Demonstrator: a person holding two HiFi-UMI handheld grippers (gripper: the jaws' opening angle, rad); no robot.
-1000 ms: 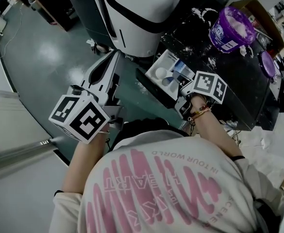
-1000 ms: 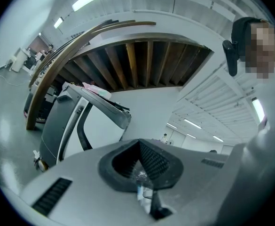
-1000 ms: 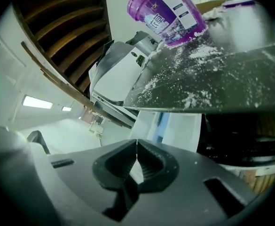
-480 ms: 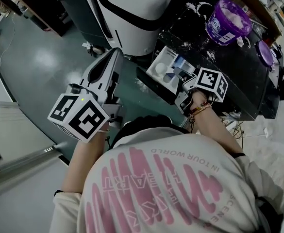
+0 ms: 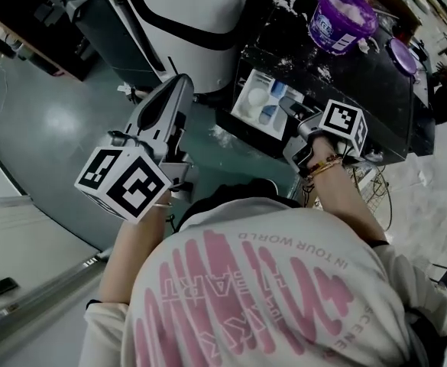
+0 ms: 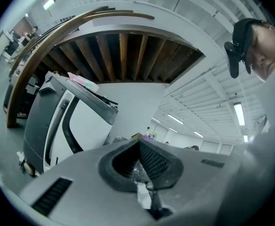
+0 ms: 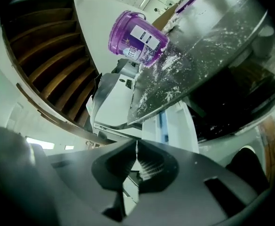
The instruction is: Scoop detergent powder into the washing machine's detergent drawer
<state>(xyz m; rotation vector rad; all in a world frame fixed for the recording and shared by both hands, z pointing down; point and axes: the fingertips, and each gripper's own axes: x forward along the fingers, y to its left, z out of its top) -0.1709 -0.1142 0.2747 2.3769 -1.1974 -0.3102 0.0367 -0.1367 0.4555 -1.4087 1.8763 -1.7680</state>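
The white detergent drawer (image 5: 247,112) stands pulled out of the black-topped washing machine (image 5: 353,82), with white powder in one compartment and blue parts beside it. An open purple tub of powder (image 5: 341,17) stands on the machine's top, which is dusted with spilled powder. My right gripper (image 5: 290,108) is just right of the drawer, jaws shut with nothing between them. In the right gripper view the tub (image 7: 137,36) and drawer (image 7: 171,126) lie ahead of the right gripper (image 7: 136,146). My left gripper (image 5: 171,98) is out to the left over the floor, shut and empty, and the left gripper (image 6: 139,144) points at a white machine.
The tub's purple lid (image 5: 403,55) lies on the machine top to the right. A large white and grey machine (image 5: 181,17) stands left of the drawer. Grey-green floor (image 5: 47,121) spreads to the left. The person's body fills the lower part of the head view.
The head view has swung, so the machine and tub sit higher in it. My right gripper has drawn back slightly from the drawer. The left gripper has hardly moved.
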